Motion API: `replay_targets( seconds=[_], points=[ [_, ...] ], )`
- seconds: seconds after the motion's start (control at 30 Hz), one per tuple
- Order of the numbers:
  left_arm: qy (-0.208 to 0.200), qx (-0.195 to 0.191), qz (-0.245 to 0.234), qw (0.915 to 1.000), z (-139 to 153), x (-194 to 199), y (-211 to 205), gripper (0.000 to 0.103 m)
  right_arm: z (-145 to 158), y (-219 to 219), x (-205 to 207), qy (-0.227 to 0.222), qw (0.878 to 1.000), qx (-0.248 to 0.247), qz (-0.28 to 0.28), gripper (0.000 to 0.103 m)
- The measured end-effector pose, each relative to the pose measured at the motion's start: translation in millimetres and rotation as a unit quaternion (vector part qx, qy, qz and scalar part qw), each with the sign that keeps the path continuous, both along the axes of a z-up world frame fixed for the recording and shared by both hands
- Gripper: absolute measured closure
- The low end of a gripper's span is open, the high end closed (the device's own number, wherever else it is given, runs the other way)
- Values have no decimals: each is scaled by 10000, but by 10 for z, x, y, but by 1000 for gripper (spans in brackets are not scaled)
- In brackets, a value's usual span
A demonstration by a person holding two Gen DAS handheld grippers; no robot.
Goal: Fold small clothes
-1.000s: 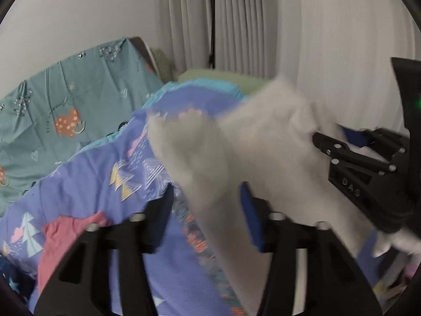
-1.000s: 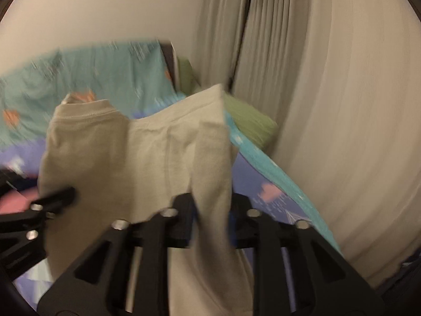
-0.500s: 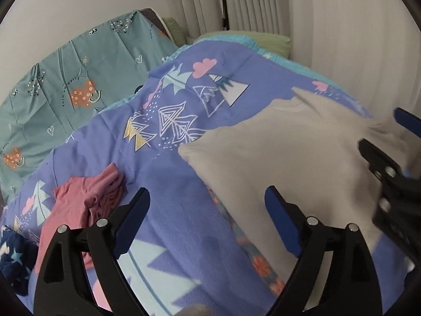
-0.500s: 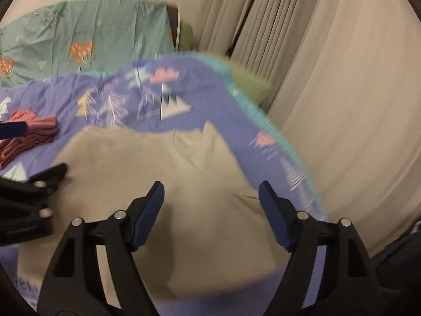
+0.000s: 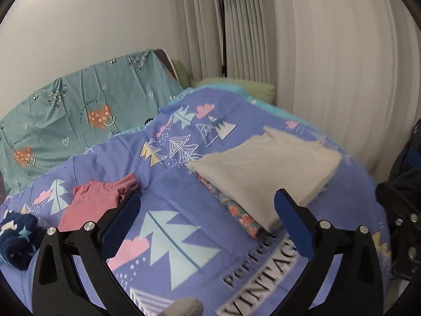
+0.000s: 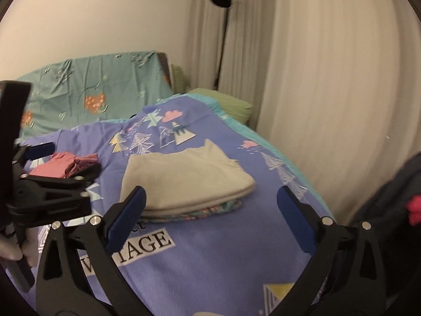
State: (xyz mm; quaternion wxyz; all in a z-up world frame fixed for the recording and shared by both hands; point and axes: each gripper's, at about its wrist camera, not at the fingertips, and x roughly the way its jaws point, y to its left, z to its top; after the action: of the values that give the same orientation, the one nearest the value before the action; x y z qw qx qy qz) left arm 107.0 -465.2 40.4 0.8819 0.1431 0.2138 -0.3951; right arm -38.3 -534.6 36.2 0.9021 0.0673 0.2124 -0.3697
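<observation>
A folded beige garment (image 5: 268, 168) (image 6: 184, 181) lies on the purple bedspread (image 5: 184, 205) (image 6: 210, 250), on top of a folded floral-patterned piece (image 5: 236, 213) (image 6: 210, 210). A crumpled pink garment (image 5: 97, 200) (image 6: 71, 166) lies to the left of it, and a dark blue starred one (image 5: 18, 239) farther left. My left gripper (image 5: 208, 210) is still opening wide above the spread, nothing between its fingers. My right gripper (image 6: 210, 210) is opening too and is empty, drawn back from the beige stack. The left gripper's body (image 6: 47, 189) shows at the right view's left side.
A teal patterned sheet (image 5: 79, 115) covers the headboard at the back left. A green pillow (image 5: 236, 89) lies at the far corner. Pale curtains (image 5: 329, 65) hang along the right and a black floor lamp (image 5: 221, 13) stands in the corner. A dark bundle (image 6: 394, 210) sits at the right edge.
Both grippers opened and let go of the beige garment, which now lies folded on the floral piece. Both have pulled back toward the near side of the bed.
</observation>
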Motion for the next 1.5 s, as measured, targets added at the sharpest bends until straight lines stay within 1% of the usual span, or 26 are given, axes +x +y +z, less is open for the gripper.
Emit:
replay_targets(
  seconds=[0.1, 0.17, 0.23, 0.4, 0.53, 0.63, 0.77, 0.9, 1.03, 1.17, 1.33, 1.5],
  points=[
    [-62, -140, 4, 9999, 98, -155, 188, 1, 56, 80, -188, -92, 9997, 241, -52, 2],
    [-130, -186, 8, 9997, 152, -253, 299, 1, 89, 156, -301, -100, 9995, 281, -96, 2],
    [-113, -232, -19, 9997, 198, -369, 418, 1, 112, 222, -385, -107, 9995, 296, -91, 2],
    [-141, -232, -8, 9996, 253, -642, 640, 1, 180, 375, -594, -111, 9987, 501, -13, 2],
    [-145, -184, 94, 9997, 279, -821, 791, 1, 252, 461, -728, -177, 9986, 497, 28, 2],
    [-54, -83, 197, 9998, 278, -916, 860, 1, 286, 532, -832, -207, 9986, 493, 29, 2],
    [40, -110, 159, 9998, 285, -1037, 954, 1, 322, 579, -973, -311, 9976, 618, -60, 2],
    [-44, -131, 163, 9998, 304, -1150, 1035, 1, 352, 593, -1027, -365, 9963, 769, -97, 2],
    [-16, -144, 174, 9997, 325, -1193, 1094, 1, 382, 655, -1043, -362, 9964, 759, -60, 2],
    [-85, -128, 206, 9997, 334, -1245, 1138, 1, 406, 728, -1041, -336, 9965, 762, 30, 2],
    [-28, -188, 159, 9997, 358, -1288, 1212, 1, 427, 791, -1068, -323, 9967, 739, 34, 2],
    [-115, -189, 158, 9996, 373, -1368, 1265, 1, 443, 829, -1134, -399, 9964, 753, 5, 2]
  ],
)
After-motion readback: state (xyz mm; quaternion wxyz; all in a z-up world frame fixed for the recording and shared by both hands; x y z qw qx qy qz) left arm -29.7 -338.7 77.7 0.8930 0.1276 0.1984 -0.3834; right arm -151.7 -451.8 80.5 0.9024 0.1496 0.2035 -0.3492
